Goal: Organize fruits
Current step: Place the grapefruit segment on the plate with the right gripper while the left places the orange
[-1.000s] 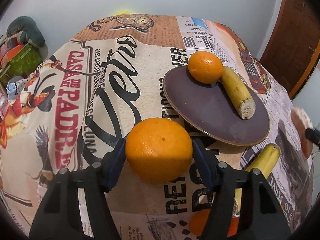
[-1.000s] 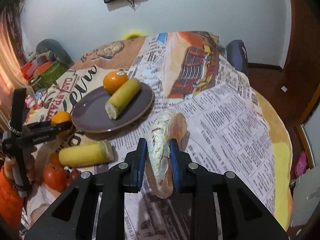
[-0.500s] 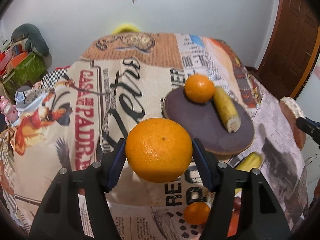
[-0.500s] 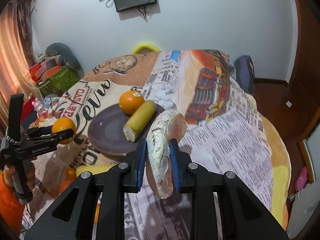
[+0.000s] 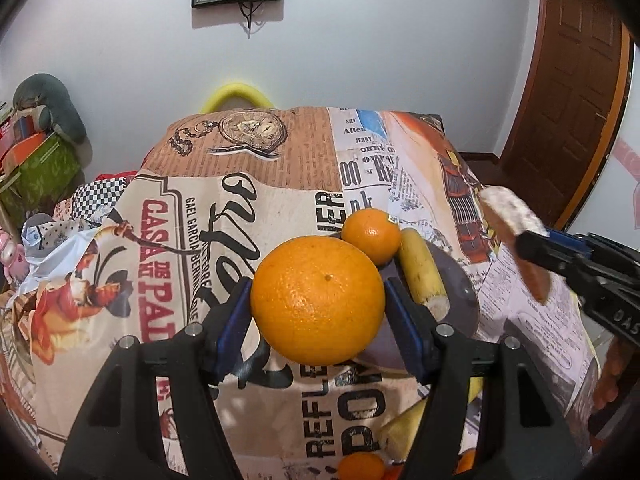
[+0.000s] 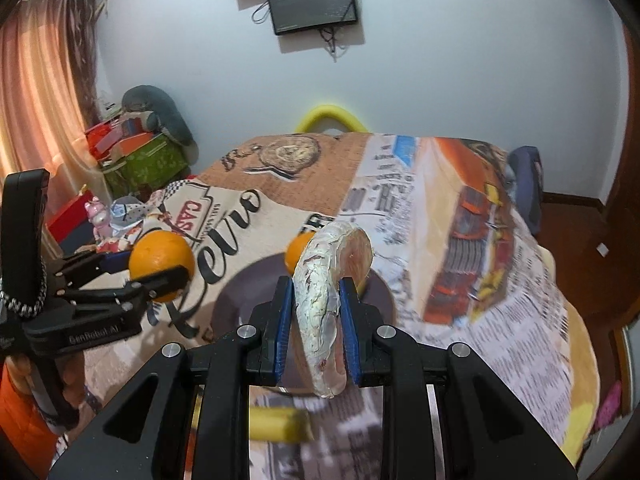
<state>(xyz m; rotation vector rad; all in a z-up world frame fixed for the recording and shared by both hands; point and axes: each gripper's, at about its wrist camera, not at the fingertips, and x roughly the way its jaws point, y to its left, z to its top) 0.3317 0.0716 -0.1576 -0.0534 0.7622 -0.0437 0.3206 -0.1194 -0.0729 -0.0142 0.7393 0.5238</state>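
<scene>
Left gripper (image 5: 318,302) clamps large orange (image 5: 318,300), aloft at 7 o'clock of plate (image 5: 466,292); right gripper (image 6: 316,320) pinches fruit slice (image 6: 326,300) above it; lower gently beside small orange (image 5: 372,234), avoiding banana piece (image 5: 422,276).

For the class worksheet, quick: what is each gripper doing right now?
Left gripper: closed on the large orange.
Right gripper: closed on the pale fruit slice.
</scene>
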